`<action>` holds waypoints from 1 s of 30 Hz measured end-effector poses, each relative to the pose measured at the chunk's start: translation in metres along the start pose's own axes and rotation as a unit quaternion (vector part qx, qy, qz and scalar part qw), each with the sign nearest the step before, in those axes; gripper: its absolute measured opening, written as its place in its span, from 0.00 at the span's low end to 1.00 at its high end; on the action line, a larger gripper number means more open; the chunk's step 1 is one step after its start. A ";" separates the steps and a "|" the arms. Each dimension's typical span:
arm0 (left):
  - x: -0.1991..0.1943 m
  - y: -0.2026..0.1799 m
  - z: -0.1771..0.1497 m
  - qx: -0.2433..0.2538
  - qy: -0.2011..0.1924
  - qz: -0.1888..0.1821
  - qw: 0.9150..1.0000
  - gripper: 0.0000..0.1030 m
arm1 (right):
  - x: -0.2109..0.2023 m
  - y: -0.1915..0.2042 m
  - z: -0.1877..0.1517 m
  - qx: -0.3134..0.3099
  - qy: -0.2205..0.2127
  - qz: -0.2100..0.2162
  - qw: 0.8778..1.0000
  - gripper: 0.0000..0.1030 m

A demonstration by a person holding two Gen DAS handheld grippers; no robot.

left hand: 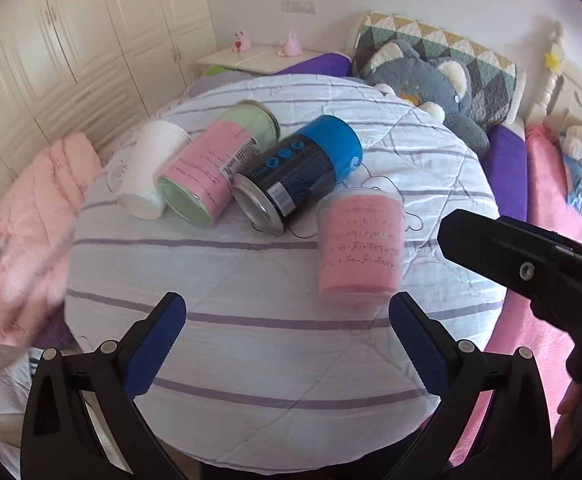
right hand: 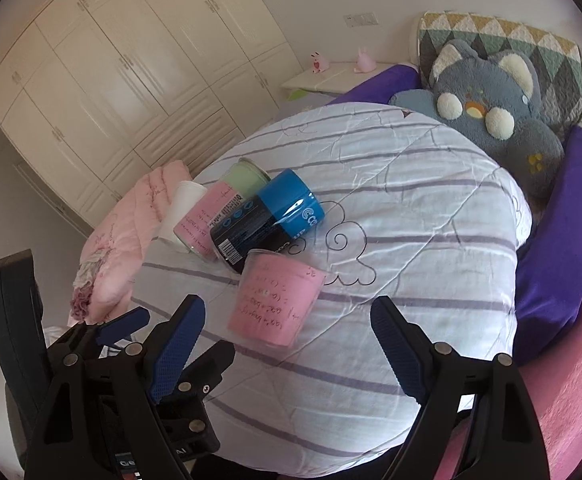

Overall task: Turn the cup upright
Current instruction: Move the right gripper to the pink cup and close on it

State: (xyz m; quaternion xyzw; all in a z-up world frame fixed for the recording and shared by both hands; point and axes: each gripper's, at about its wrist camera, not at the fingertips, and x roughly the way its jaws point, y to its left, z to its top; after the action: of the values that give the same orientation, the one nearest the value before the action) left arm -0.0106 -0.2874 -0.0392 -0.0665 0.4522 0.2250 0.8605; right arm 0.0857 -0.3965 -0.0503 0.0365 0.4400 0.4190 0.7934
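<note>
pink-lined clear cup (left hand: 359, 248), set mouth-down on the striped quilt (left hand: 251, 340), just beside a blue and black can (left hand: 299, 172). left gripper (left hand: 287, 334) is held wide apart, nothing between its fingers; right gripper (right hand: 287, 340) likewise. handwriting on the cup is seen, not legible. a barcode on the can is shown in both views; large white letters "co" only in the right view. a white cup (left hand: 151, 172) and a pink-labelled jar (left hand: 215, 164) lie alongside.
</note>
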 end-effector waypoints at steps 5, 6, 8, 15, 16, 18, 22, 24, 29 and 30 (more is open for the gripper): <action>-0.004 0.003 -0.001 0.017 -0.010 -0.003 1.000 1.00 | 0.003 0.002 0.000 0.025 0.007 0.001 1.000 0.84; -0.005 0.003 -0.001 0.020 -0.012 0.002 1.000 1.00 | 0.004 0.001 0.000 0.030 0.009 0.006 0.999 0.84; -0.007 0.002 0.000 0.031 -0.016 0.002 0.999 1.00 | 0.006 0.002 0.000 0.039 0.017 0.007 0.999 0.84; -0.010 -0.001 0.004 0.044 -0.033 -0.004 0.998 1.00 | 0.016 0.004 0.001 0.058 0.038 0.005 0.998 0.84; -0.009 -0.001 0.005 0.043 -0.032 -0.006 0.999 1.00 | 0.016 0.004 0.002 0.060 0.039 0.005 0.997 0.84; -0.009 0.001 0.006 0.042 -0.030 -0.012 0.999 1.00 | 0.018 0.004 0.003 0.063 0.044 0.004 0.997 0.84; -0.010 0.007 0.007 0.024 -0.039 -0.006 0.999 1.00 | 0.021 0.003 0.006 0.074 0.054 0.008 0.996 0.84; -0.011 0.010 0.006 0.014 -0.053 0.005 0.998 1.00 | 0.022 0.004 0.008 0.073 0.054 0.006 0.996 0.84; -0.006 0.018 0.004 -0.003 -0.055 0.001 0.998 1.00 | 0.028 0.005 0.011 0.069 0.054 0.004 0.996 0.84; -0.004 0.019 0.003 -0.005 -0.052 0.000 0.999 1.00 | 0.029 0.004 0.011 0.070 0.055 0.004 0.996 0.84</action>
State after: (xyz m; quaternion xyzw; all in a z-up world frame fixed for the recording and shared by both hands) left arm -0.0190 -0.2704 -0.0321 -0.0592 0.4059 0.2300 0.8825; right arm 0.0989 -0.3701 -0.0617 0.0710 0.5114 0.3917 0.7616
